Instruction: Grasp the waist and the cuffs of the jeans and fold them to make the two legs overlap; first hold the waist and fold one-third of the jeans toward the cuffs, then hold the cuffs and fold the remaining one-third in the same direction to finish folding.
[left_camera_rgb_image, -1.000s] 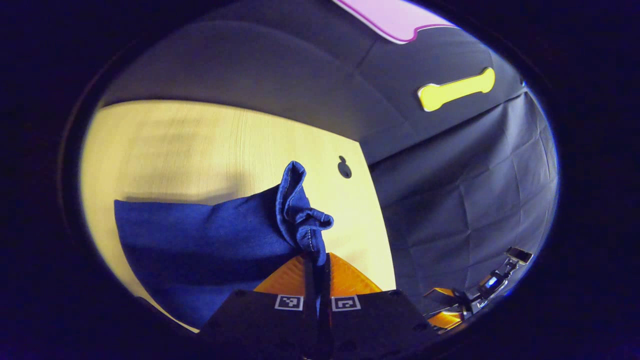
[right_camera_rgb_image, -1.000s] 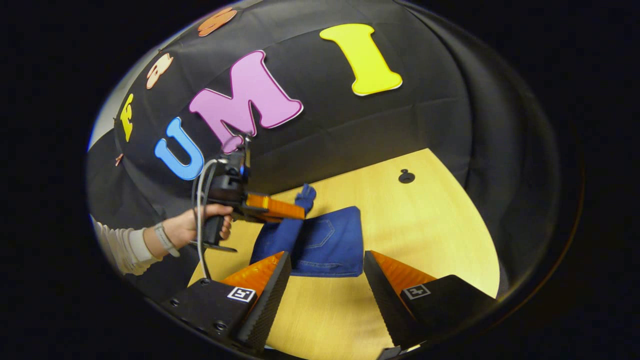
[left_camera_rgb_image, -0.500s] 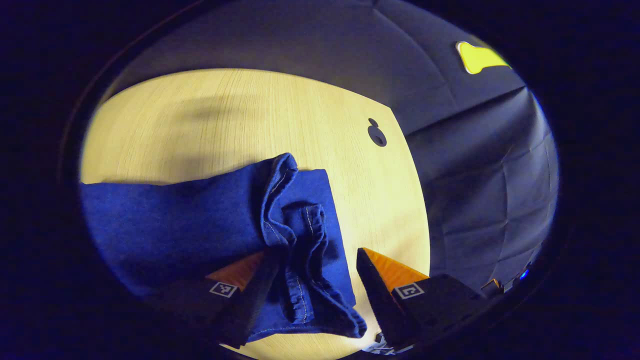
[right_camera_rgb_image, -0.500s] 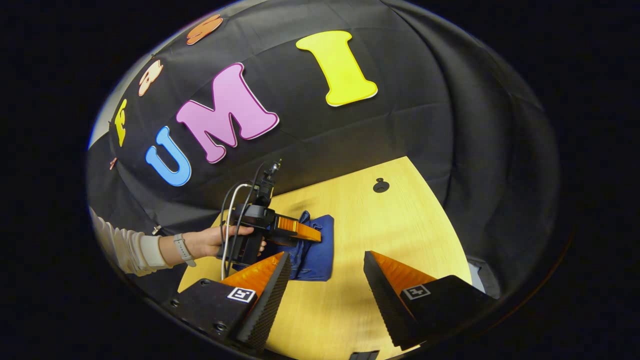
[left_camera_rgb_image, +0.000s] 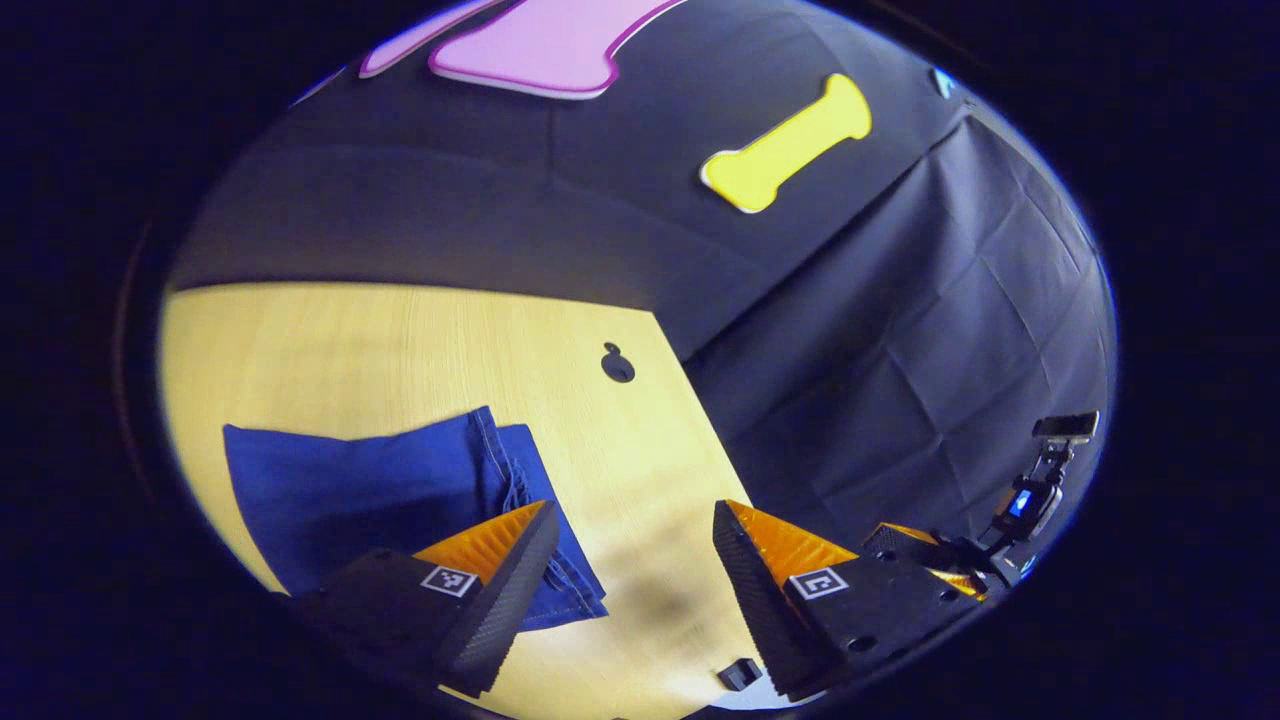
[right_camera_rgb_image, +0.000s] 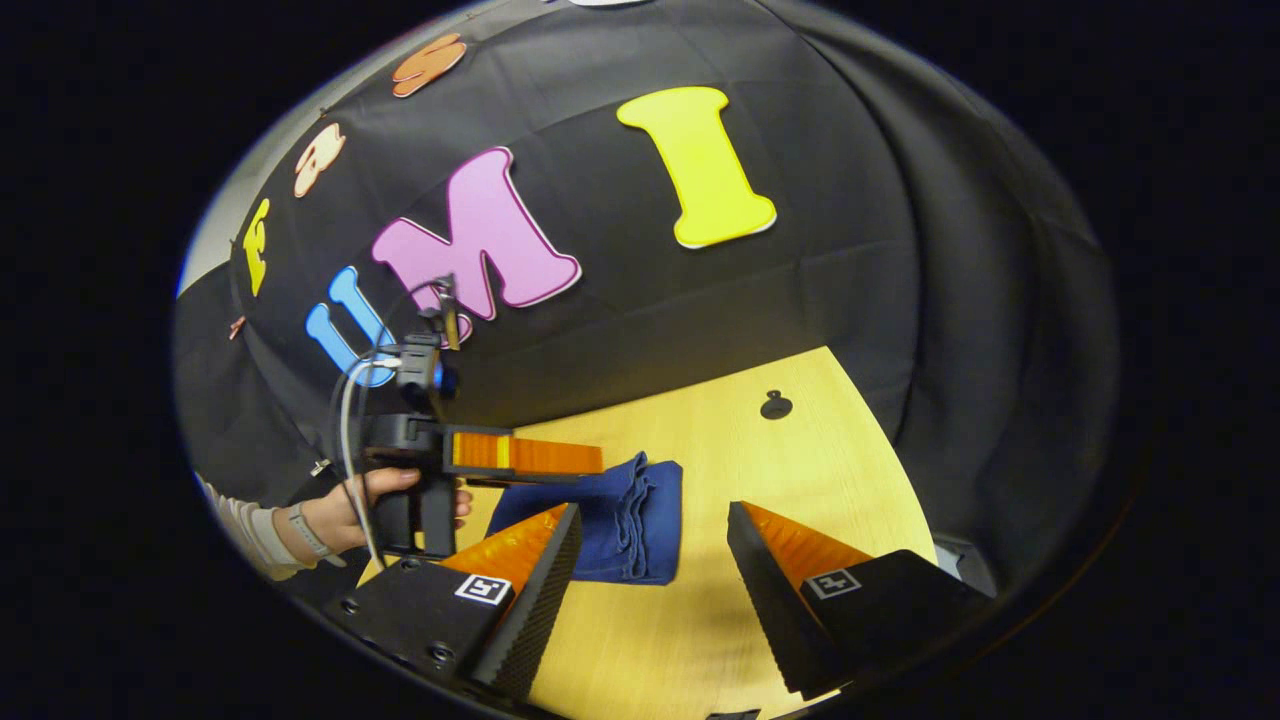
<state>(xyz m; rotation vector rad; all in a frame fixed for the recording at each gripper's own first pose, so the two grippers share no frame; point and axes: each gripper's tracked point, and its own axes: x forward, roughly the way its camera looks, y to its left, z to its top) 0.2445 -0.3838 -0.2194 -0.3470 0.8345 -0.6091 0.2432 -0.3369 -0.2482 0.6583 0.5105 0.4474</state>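
Note:
The blue jeans (left_camera_rgb_image: 380, 490) lie folded into a compact stack on the yellow wooden table (left_camera_rgb_image: 400, 340), with the cuffs on top at the right edge. My left gripper (left_camera_rgb_image: 630, 580) is open and lifted above the stack, nothing between its fingers. In the right gripper view the jeans (right_camera_rgb_image: 620, 520) show as a small blue bundle, and the left gripper (right_camera_rgb_image: 590, 462) hovers over it, held by a hand (right_camera_rgb_image: 345, 510). My right gripper (right_camera_rgb_image: 650, 590) is open and holds nothing, back from the jeans over bare table. The right gripper (left_camera_rgb_image: 925, 555) also appears at the lower right of the left gripper view.
A small dark hole (left_camera_rgb_image: 617, 363) marks the table near its far corner. The black cloth wall (right_camera_rgb_image: 700, 300) closes in behind and to the right of the table. A small black part (left_camera_rgb_image: 740, 673) lies at the table's near edge.
The left gripper opened and let go of the cuffs, which dropped onto the folded stack. It then rose and pulled back from the jeans. The right gripper stayed open, barely moving.

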